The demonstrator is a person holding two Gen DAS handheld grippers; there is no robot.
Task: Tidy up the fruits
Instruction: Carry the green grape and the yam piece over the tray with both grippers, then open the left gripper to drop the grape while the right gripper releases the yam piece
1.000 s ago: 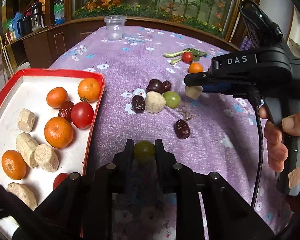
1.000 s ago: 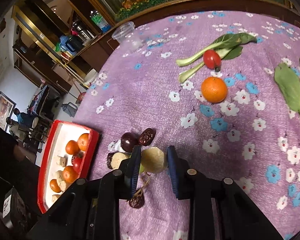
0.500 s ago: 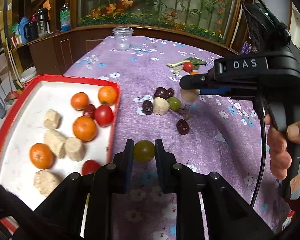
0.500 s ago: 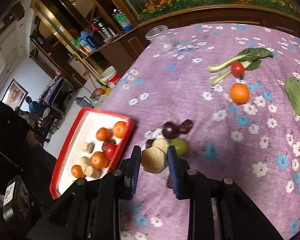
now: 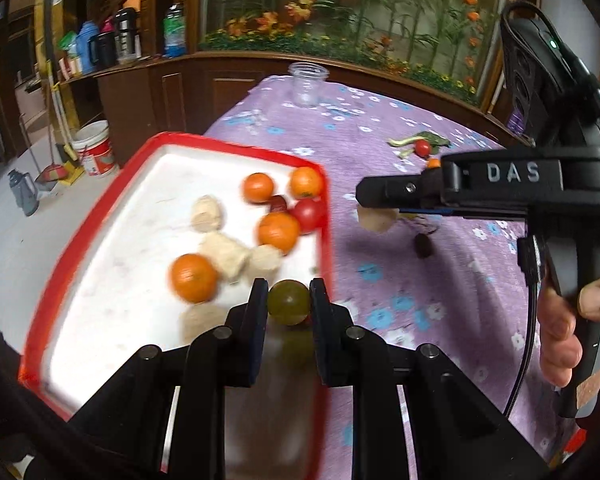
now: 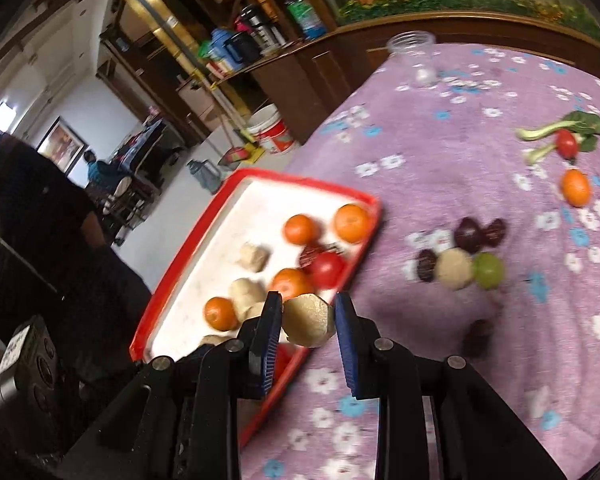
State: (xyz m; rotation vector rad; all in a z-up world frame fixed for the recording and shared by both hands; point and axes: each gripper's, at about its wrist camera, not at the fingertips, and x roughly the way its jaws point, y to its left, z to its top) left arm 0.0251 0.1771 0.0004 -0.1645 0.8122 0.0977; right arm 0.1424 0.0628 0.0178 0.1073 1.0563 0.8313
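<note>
Jaws of the left gripper (image 5: 289,298) are clamped tight on a green grape (image 5: 289,302), holding it up over the near right edge of the red tray (image 5: 100,204), angled downward. Inside the tray's white floor lie four oranges, one of them an orange (image 5: 193,283) just left of the grape, plus a red tomato (image 5: 309,214) against the right rim and several pale beige chunks (image 5: 224,257).

Over in the right wrist view, the right gripper (image 6: 308,320) has its jaws narrowed onto a pale beige chunk (image 6: 309,321), pads pressing both sides, also tilted down, poised above the tray's right rim (image 6: 332,300). From the left camera that gripper shows side on, level with the table, and the person's right hand (image 5: 568,328) is wrapped around its pistol handle, fingers curled at the front.

Out on the purple flowered tablecloth (image 6: 440,152), near the table's middle, a small pile waits: another green grape (image 6: 488,270), a beige chunk (image 6: 454,269) touching it, and dark dates (image 6: 472,234) around them. Further toward the far right edge sit a lone orange (image 6: 576,187), a tomato (image 6: 567,143) and a leafy green stalk (image 6: 568,126). A clear plastic jar (image 6: 414,58) stands at the table's far edge.
</note>
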